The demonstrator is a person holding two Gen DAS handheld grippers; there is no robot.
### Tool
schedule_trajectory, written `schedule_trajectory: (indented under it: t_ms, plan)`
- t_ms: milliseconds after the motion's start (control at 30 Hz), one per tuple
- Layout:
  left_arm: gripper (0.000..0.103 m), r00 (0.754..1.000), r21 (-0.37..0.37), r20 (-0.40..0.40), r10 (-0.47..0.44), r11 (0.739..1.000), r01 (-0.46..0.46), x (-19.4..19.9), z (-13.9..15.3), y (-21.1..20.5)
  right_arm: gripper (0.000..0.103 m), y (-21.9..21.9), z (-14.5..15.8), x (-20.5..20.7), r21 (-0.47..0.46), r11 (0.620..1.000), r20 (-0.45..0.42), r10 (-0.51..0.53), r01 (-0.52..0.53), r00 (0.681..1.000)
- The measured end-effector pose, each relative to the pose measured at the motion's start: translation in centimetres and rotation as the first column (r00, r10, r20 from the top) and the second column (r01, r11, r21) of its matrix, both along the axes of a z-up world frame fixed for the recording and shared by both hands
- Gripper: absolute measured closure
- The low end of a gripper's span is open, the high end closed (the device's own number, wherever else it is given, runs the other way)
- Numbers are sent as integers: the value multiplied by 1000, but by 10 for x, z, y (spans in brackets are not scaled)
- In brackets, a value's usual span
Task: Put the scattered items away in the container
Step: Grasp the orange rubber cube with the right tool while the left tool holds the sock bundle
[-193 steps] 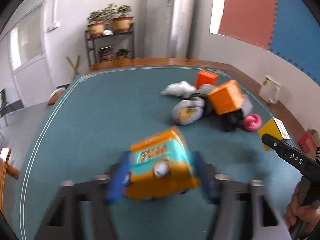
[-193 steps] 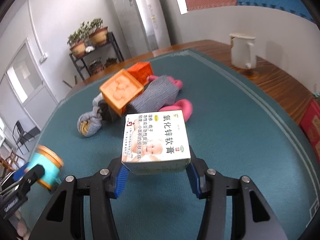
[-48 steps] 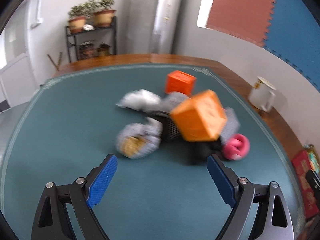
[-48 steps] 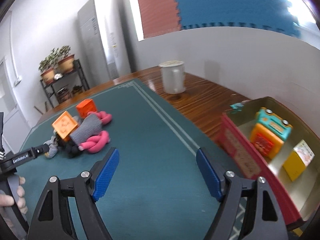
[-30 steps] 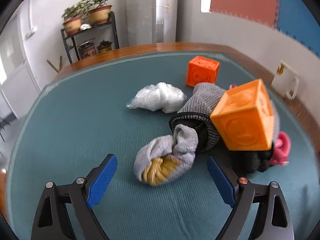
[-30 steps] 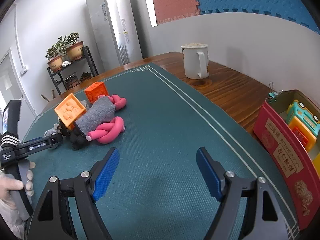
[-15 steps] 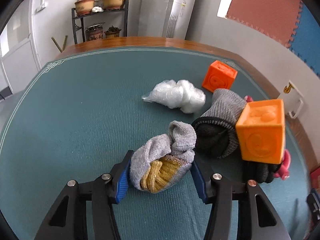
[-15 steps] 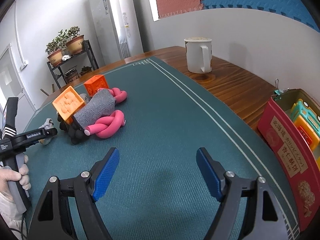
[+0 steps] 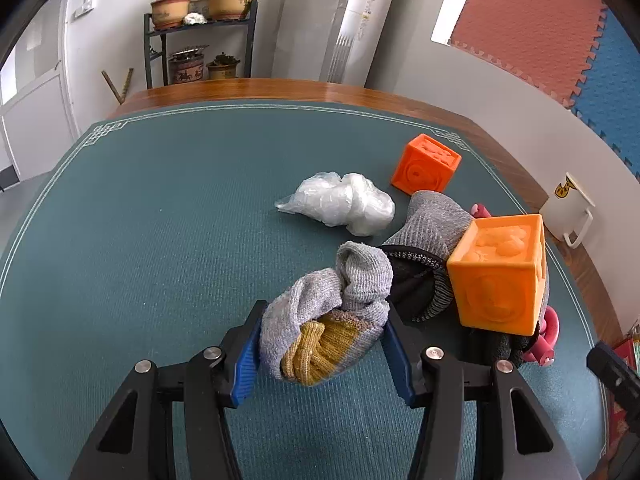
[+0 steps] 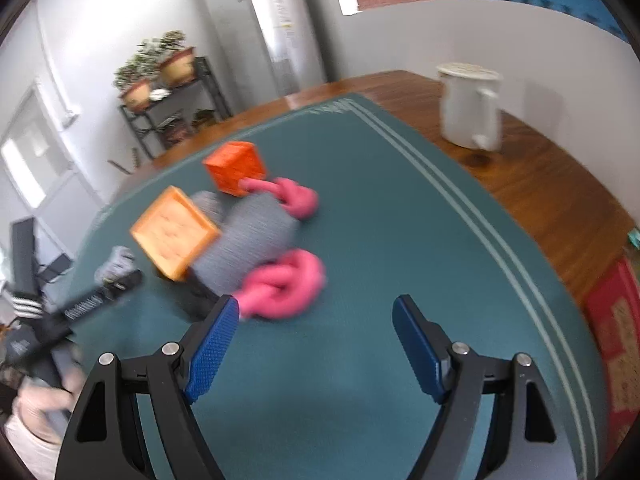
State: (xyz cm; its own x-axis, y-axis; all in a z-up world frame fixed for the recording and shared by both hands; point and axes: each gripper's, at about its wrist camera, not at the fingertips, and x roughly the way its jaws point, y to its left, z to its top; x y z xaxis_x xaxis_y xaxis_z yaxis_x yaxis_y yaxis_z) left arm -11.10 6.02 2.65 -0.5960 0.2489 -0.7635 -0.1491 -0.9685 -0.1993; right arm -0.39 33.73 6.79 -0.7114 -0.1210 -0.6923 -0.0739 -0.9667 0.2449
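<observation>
My left gripper (image 9: 322, 354) is shut on a grey and yellow sock bundle (image 9: 328, 316) on the green mat. Beside it lie a grey and black glove (image 9: 424, 240), a large orange cube (image 9: 500, 272) resting on it, a small orange cube (image 9: 426, 164), a clear plastic bag (image 9: 340, 202) and a pink knotted rope (image 9: 544, 338). My right gripper (image 10: 316, 348) is open and empty, just in front of the pink knotted rope (image 10: 284, 284). The red container (image 10: 618, 328) shows at the right edge, its inside hidden.
A white mug (image 10: 472, 106) stands on the wooden table rim (image 10: 552, 184) at the right. The left gripper and the hand holding it (image 10: 52, 328) show at the left of the right wrist view. A plant shelf (image 9: 200, 40) stands beyond the table.
My left gripper has closed tighter on the sock bundle. My right gripper has moved toward the pile; the pink rope is now close in front of it.
</observation>
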Motion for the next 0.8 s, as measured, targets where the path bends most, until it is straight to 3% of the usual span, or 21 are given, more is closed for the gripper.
schedule_trajectory:
  t_ms: [133,267,400,533,600,633,667,800]
  plan:
    - [47,1000,3,5,2,1000,-2,2,0,-3,16,-44,10,-26,93,979,-44,186,-182,982]
    - [47,1000,-9,-10,5,1000,-5,5,3,-4,11,-68,10,-53,231,947,-57,241,-222,969]
    - [47,1000,-13,-5,1,1000,-1,5,1,-4,7,-72,3,-76,177,937,-23,311,-303,950]
    - [47,1000,-15,4,4,1000,-4,4,-2,-4,8,-77,-8,-82,159,934,-2,324,-319,946]
    - [47,1000,-17,7,4,1000,-4,4,-3,-3,14,-80,-10,-81,177,934,-1,316,-310,949]
    - [47,1000,-17,8,4,1000,-4,4,-3,-3,33,-81,-11,-81,178,933,-1,318,-312,948]
    - [47,1000,-17,8,4,1000,-3,4,-3,-3,39,-81,-11,-81,168,935,5,316,-312,949]
    - [47,1000,-15,2,0,1000,0,6,-1,-2,40,-75,-3,-70,158,949,-20,280,-274,960]
